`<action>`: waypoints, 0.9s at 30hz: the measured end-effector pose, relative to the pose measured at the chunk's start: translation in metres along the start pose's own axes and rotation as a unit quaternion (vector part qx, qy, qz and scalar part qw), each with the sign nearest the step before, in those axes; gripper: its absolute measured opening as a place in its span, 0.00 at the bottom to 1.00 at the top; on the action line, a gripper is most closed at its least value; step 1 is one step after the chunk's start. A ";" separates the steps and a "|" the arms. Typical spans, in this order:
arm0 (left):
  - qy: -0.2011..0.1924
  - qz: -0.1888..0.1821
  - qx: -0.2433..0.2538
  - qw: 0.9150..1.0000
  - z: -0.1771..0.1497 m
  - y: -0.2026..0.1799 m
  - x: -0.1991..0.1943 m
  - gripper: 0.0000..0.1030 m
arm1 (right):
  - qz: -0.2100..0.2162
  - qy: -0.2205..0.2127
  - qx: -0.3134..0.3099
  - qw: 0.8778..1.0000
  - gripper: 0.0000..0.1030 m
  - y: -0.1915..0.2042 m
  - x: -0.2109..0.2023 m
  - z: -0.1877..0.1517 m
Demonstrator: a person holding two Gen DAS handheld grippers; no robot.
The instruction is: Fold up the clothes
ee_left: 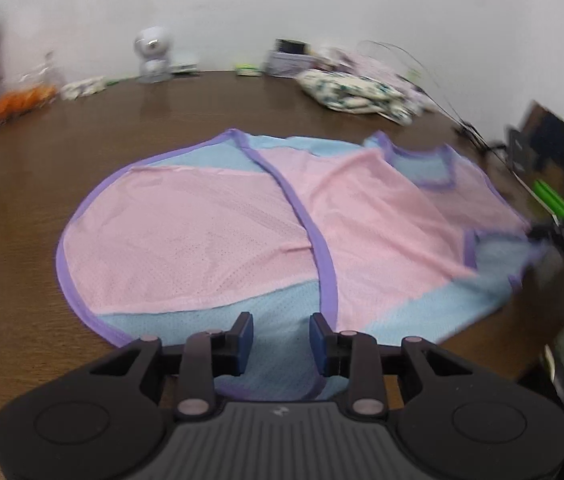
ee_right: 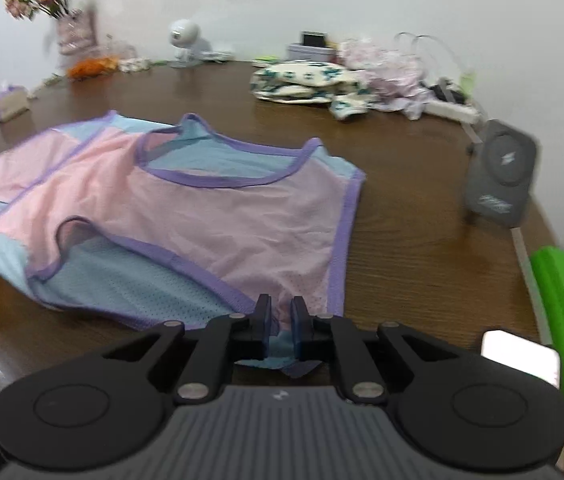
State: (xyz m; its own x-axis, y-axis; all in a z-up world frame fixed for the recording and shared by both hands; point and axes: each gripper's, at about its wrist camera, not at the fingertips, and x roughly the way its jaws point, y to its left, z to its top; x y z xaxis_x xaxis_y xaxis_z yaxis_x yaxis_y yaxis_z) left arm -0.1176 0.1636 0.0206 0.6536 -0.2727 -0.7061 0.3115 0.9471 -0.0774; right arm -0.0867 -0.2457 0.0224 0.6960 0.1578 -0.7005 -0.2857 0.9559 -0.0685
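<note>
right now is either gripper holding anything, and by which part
The right gripper pinches the pink and blue mesh top at its purple-trimmed near edge. The left gripper stands open over the blue hem, gripping nothing.

Home room: brown wooden table [ee_right: 402,216] against white wall, flower vase [ee_right: 74,28] upper left, spare clothes pile [ee_right: 310,80] upper centre.

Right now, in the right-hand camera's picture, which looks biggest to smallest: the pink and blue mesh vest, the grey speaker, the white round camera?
1. Pink and blue mesh vest
2. Grey speaker
3. White round camera, though it stands farthest away, so its true size is unsure.
</note>
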 end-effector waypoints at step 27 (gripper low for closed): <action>-0.044 -0.107 0.185 0.976 0.064 0.025 0.023 0.01 | 0.194 -0.086 -0.114 0.971 0.01 0.062 0.012 0.055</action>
State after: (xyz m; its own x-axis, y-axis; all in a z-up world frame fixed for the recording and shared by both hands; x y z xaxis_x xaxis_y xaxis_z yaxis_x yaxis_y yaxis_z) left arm -0.0505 0.1700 0.0477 0.5973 -0.4870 -0.6372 0.6653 0.7445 0.0547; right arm -0.0598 -0.1710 0.0484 0.6013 0.5518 -0.5779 -0.6720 0.7405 0.0078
